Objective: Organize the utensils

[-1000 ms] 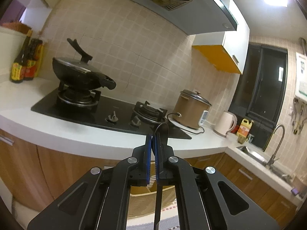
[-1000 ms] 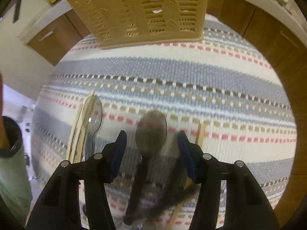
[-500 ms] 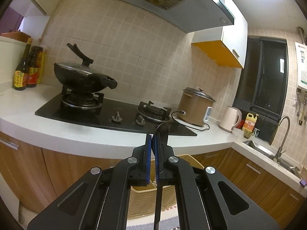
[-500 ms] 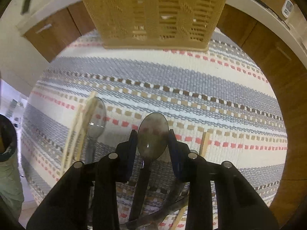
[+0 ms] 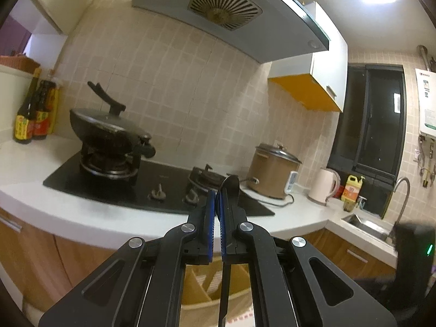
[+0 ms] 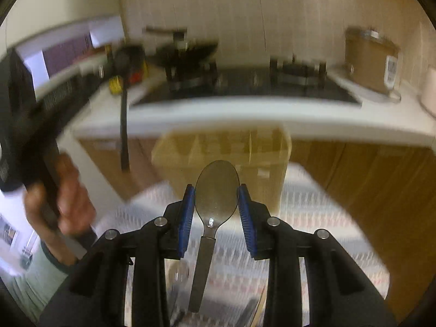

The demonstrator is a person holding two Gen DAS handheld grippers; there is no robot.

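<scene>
Where the striped mat (image 6: 313, 204) spreads below our right gripper (image 6: 217, 207), we see its grey, cream and red bands blurred, with a tan slotted basket (image 6: 269, 147) standing at its far edge. Behind the basket run wooden cabinet fronts (image 6: 368, 179) under a white counter (image 6: 245, 114). On that counter, beyond the basket, lie a black hob (image 5: 152, 179) with a lidded wok (image 5: 109, 125) on its left burner, dark sauce bottles (image 5: 32, 114) left of the wok, and a brown rice cooker (image 5: 272, 171) right of the hob, then a pale kettle (image 5: 324, 185) and a sink (image 5: 362, 223). Beige tiles (image 5: 177, 87) cover the wall behind, beneath a range hood (image 5: 223, 8).

Our right gripper's jaws have just been closing and now clamp the bowl of a metal spoon (image 6: 216, 190) by its two edges, blue pads (image 6: 188, 209) touching each side; the spoon's handle hangs back between the fingers, and the bowl sits in front of the basket, above the mat.

Our left gripper (image 5: 215, 204) is clenched on a thin dark utensil (image 5: 230, 188), whose rounded tip rises just past the pads, in line with the hob's right burner. From the right view, a hand (image 6: 54, 207) carries that left gripper, left of the basket.
</scene>
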